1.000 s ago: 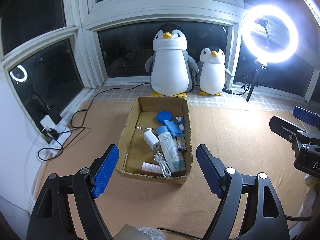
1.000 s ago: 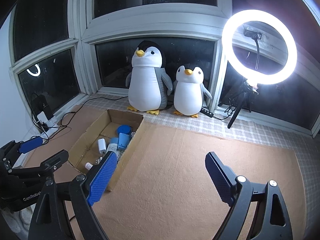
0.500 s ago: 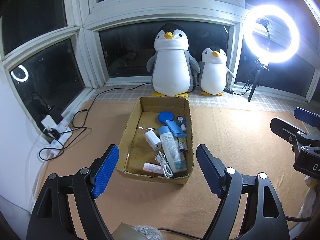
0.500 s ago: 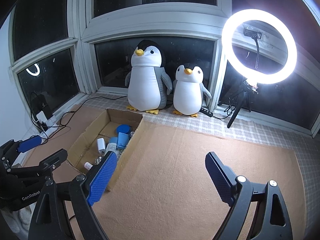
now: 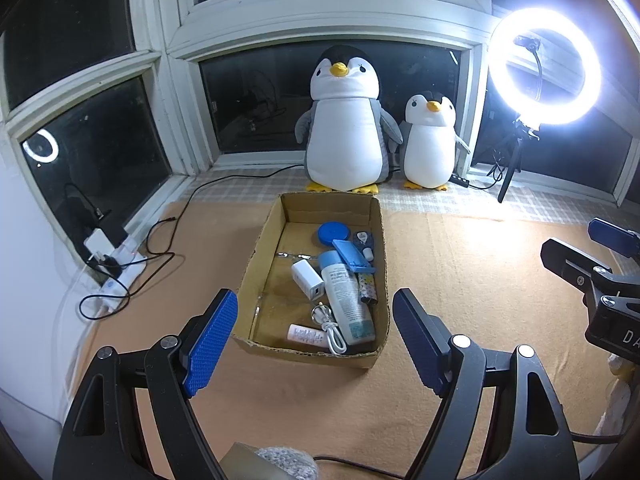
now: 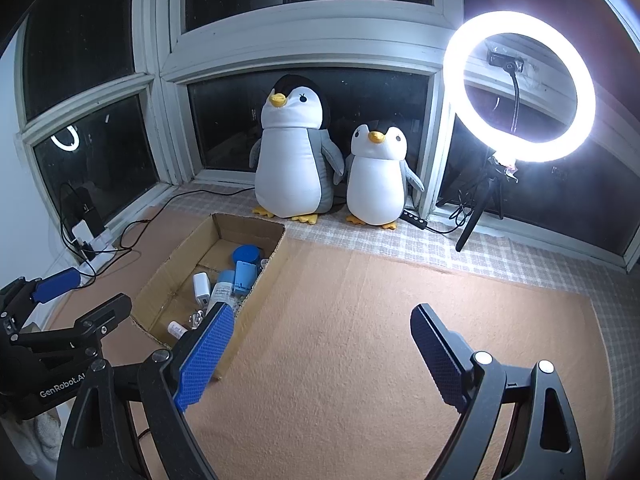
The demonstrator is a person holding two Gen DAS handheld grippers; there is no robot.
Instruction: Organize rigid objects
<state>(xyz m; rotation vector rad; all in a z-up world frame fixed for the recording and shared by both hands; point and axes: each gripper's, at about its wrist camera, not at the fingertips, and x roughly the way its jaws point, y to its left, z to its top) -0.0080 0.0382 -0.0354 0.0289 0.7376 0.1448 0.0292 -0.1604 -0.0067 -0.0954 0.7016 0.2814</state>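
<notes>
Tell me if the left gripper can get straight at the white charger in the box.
Probably yes. The left gripper is open, holding nothing, above the cardboard box's near wall, and the white charger lies uncovered beside the blue-capped tube.

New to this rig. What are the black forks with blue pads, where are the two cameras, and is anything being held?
No robot arm here: a person holds one pair of tongs in each hand, and each has a fisheye camera looking forward along its fingers. So the forks at the bottom of each picture are that camera's own tongs.

The left view shows the left tongs, open and empty, aimed at a cardboard box on an orange mat. The right tongs show at that picture's right edge.

The right view shows the right tongs, also open and empty, over bare mat, with the box to their left.

Inside the box: a white tube, a white charger, a coiled white cable, a blue round lid and other small items.

Behind it: two plush penguins and a ring light.
</notes>
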